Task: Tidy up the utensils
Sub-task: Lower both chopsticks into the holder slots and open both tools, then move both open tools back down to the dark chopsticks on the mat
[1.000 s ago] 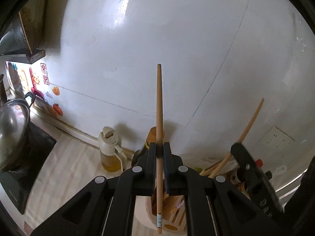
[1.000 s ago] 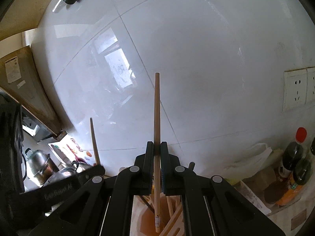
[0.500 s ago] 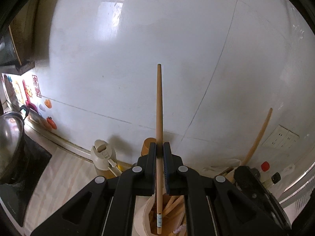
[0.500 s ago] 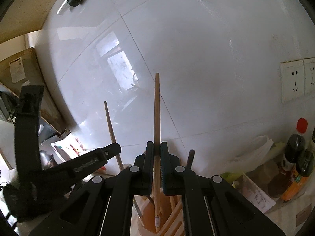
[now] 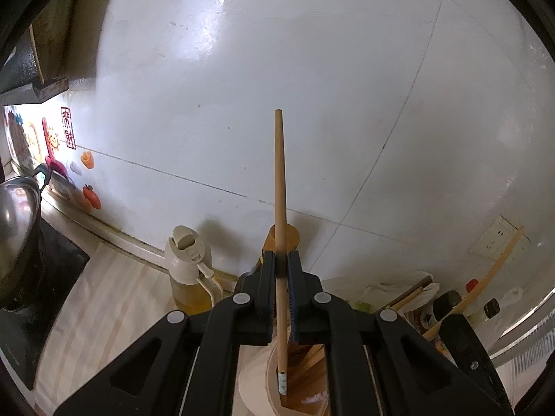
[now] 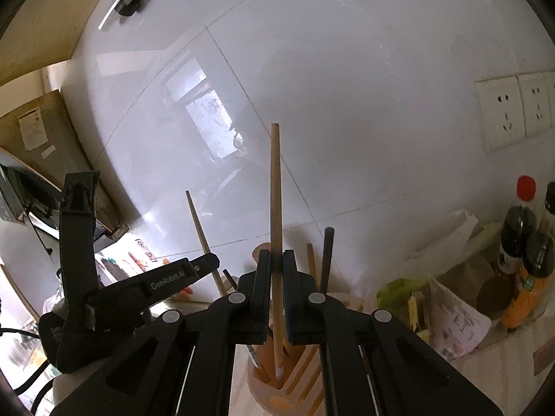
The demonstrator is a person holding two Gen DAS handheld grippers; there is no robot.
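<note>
My left gripper (image 5: 281, 260) is shut on a wooden chopstick (image 5: 279, 180) that stands nearly upright. Its lower, white-tipped end hangs in the mouth of a light wooden utensil holder (image 5: 272, 378). My right gripper (image 6: 276, 260) is shut on a second wooden chopstick (image 6: 275, 190), whose lower end reaches into the same holder (image 6: 260, 391). The holder carries several other sticks, among them a black chopstick (image 6: 327, 256). In the right wrist view the left gripper (image 6: 208, 263) comes in from the left with its stick (image 6: 198, 222). The left wrist view shows the right gripper's body (image 5: 463, 343) at the lower right.
A white tiled wall stands close behind the holder. An oil bottle (image 5: 187, 270) and a lidded wok (image 5: 15, 232) on a black stove lie to the left. Sauce bottles (image 6: 517, 239), a paper packet (image 6: 458, 326), plastic bags and wall sockets (image 6: 503, 114) are to the right.
Both grippers have sunk with their chopsticks, and the lower ends now sit deeper in the holder's mouth. In the right wrist view the left gripper has drawn in closer from the left.
</note>
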